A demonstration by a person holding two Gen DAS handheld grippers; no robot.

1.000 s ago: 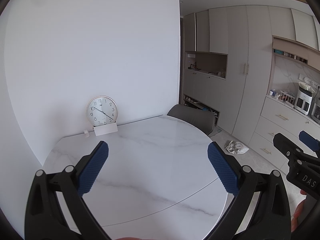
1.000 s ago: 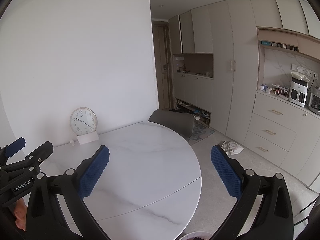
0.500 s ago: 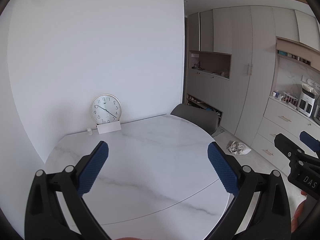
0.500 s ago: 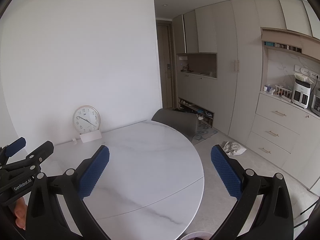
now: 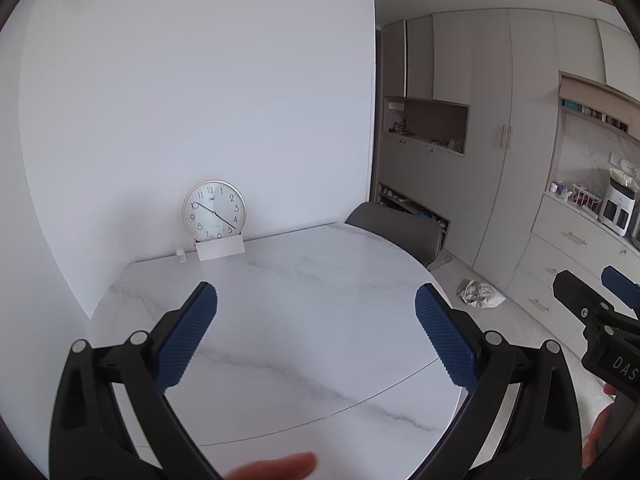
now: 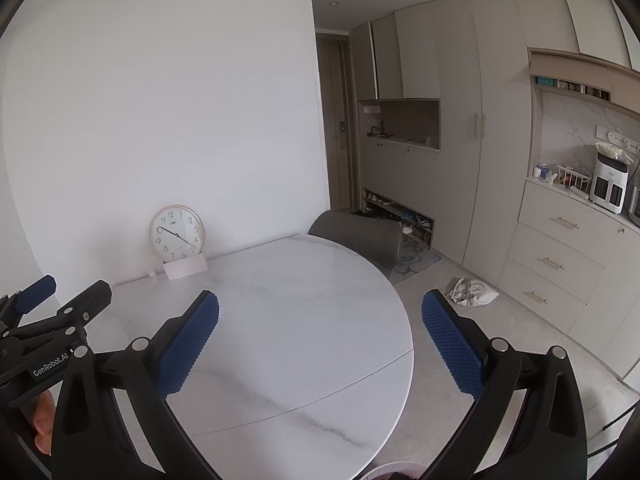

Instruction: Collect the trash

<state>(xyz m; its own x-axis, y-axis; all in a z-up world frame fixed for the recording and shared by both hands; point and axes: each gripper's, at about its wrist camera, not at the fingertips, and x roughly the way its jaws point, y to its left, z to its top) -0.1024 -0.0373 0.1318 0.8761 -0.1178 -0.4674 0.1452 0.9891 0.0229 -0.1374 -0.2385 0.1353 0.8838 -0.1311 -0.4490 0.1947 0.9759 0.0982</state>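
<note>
Two hand-held grippers hover side by side over a round white marble surface (image 5: 304, 320) set against a white wall. At far left, a round clock (image 5: 214, 210) leans against the wall with a small white card (image 5: 220, 249) propped at its foot. The left gripper (image 5: 316, 332) holds its blue pads wide apart, gripping nothing. A grey chair (image 6: 360, 236) stands at the far edge of the surface. The right gripper (image 6: 320, 336) is likewise spread wide and empty. Farther right, crumpled white trash (image 6: 472, 292) lies on the floor near the cabinet drawers (image 6: 556, 264), well apart from both grippers.
</note>
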